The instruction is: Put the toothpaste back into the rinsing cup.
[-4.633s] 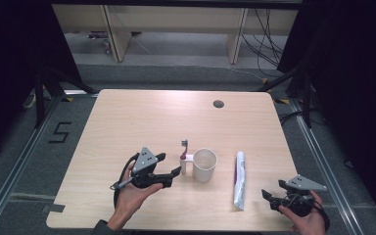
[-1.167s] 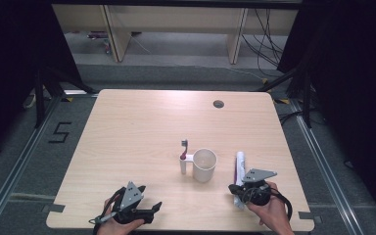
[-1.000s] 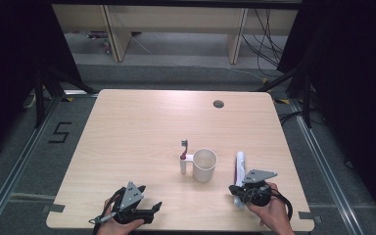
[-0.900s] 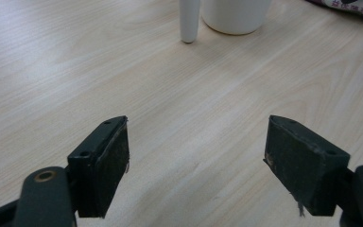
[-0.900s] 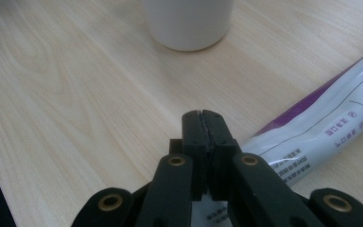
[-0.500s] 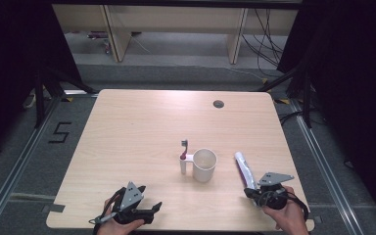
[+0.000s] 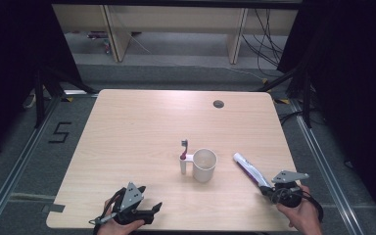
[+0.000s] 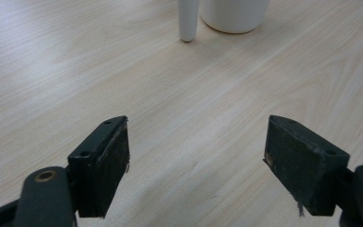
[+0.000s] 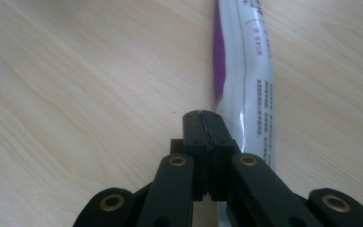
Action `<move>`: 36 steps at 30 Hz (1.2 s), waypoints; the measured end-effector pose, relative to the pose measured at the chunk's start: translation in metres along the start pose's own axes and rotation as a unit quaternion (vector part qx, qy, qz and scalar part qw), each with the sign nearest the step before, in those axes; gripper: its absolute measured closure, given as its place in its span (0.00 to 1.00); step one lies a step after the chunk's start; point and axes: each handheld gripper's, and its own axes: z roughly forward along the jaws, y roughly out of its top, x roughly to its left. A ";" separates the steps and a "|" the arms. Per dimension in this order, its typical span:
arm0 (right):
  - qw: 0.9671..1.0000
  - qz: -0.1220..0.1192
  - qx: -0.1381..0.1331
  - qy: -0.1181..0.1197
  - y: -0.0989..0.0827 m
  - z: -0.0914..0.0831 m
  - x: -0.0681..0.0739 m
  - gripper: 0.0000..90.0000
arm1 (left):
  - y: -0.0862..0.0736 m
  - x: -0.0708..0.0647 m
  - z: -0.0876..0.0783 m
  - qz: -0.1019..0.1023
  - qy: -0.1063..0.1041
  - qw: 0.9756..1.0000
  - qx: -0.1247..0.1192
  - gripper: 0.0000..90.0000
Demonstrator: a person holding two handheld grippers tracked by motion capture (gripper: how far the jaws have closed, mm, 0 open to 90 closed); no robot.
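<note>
A white and purple toothpaste tube (image 7: 248, 169) lies slantwise on the table right of a white cup (image 7: 204, 165). My right gripper (image 7: 267, 192) is at the tube's near end. In the right gripper view its jaws are pressed together (image 9: 202, 116) with nothing visible between them, and the tube (image 9: 248, 71) runs along their right side and under them. A small white holder (image 7: 183, 164) on the cup's left carries a toothbrush (image 7: 184, 147). My left gripper (image 7: 154, 208) rests near the front edge, open and empty (image 8: 196, 161), pointing at the cup (image 8: 234, 14) and holder (image 8: 188, 21).
The light wooden table (image 7: 127, 137) has a round cable hole (image 7: 218, 104) at the back right. Dark floor with metal rails surrounds it, and shelving stands behind. The table's front edge is just under both hands.
The right gripper has drawn back toward the front right corner. The tube has swung from straight to slanted, its near end following the gripper. The left gripper has stayed put.
</note>
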 end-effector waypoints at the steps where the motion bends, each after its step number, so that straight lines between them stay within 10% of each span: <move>1: 1.000 -0.011 0.009 -0.002 0.001 -0.002 -0.005 1.00 | 0.000 -0.001 0.001 -0.006 0.000 1.000 -0.003 0.25; 36: 0.994 0.046 0.041 -0.093 0.063 0.038 -0.092 1.00 | -0.001 -0.003 0.001 -0.005 -0.002 1.000 -0.005 0.25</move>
